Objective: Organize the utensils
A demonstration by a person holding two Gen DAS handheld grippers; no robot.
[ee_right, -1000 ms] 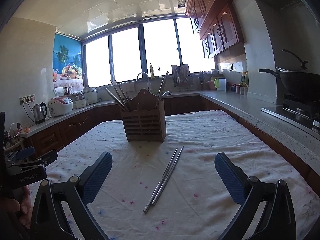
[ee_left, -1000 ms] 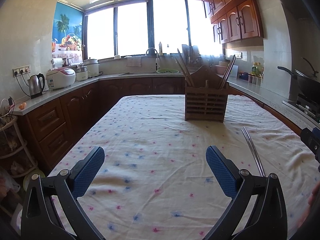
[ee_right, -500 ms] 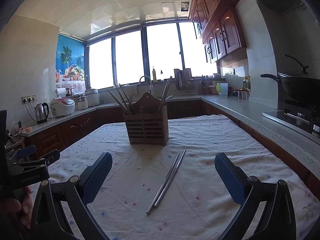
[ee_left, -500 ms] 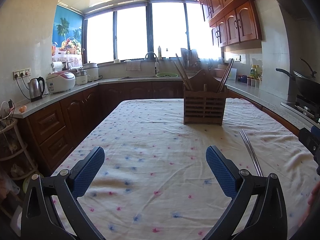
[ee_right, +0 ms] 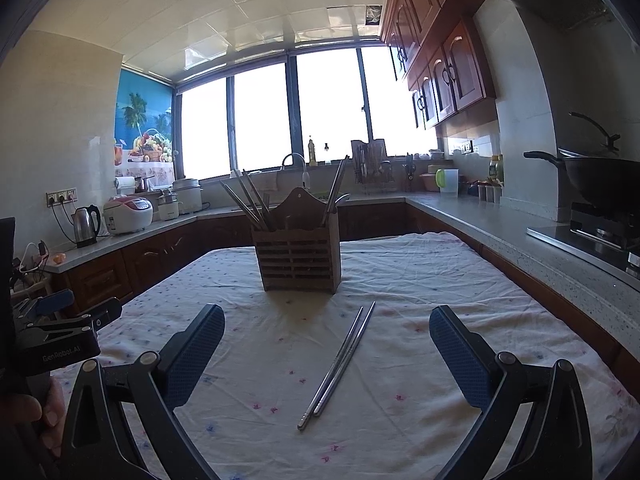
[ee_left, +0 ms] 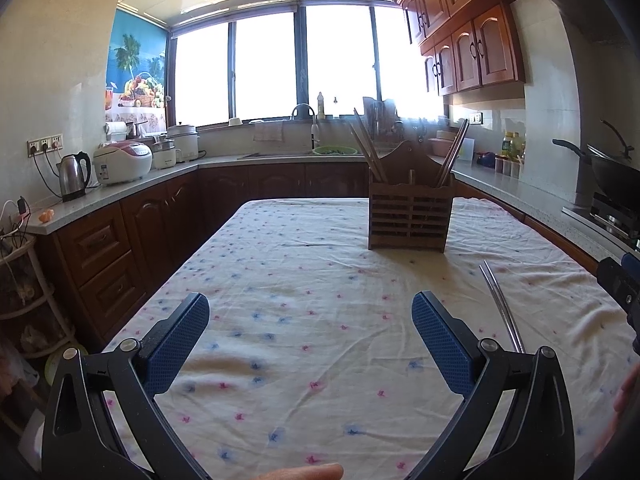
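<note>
Plainly, right gripper spread wide, empty, above metal chopsticks lying together on tablecloth, just before wooden holder. Left gripper also wide, empty; chopsticks' near end hidden behind its right finger. Holder's contents backlit, hard to identify.

a pair of metal chopsticks lies flat, side by side, on the flowered cloth, just before an upright slatted wooden holder holding several more, possibly a spoon too.
</note>
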